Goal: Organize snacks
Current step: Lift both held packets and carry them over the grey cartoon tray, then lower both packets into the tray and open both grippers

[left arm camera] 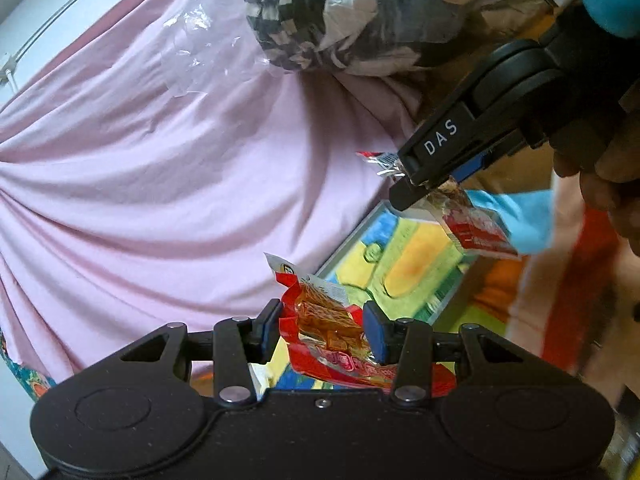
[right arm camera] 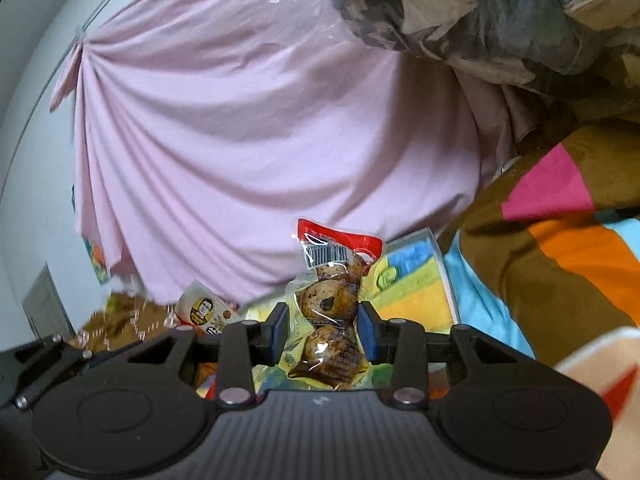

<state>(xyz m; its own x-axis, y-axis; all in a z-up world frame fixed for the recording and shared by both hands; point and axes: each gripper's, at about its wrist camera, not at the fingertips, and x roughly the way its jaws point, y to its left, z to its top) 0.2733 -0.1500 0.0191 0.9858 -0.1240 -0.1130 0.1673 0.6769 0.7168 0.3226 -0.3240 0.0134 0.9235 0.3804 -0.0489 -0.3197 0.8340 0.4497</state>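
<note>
Each hand-held gripper [left arm camera: 322,330] [right arm camera: 322,330] pinches 1 snack packet [left arm camera: 324,320] [right arm camera: 328,300].

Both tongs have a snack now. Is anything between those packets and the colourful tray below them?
Nothing visible. The left tongs hold the red packet and the right tongs the egg packet, both over the tray, which looks open.

Your left gripper [left arm camera: 323,330], black with blue pads, clamps a red-and-clear packet [left arm camera: 328,332]. Your right gripper [right arm camera: 322,330], same colours, clamps a red-topped clear pouch [right arm camera: 328,300] of 3 speckled brown eggs. Curtain [right arm camera: 240,140] pink.
</note>
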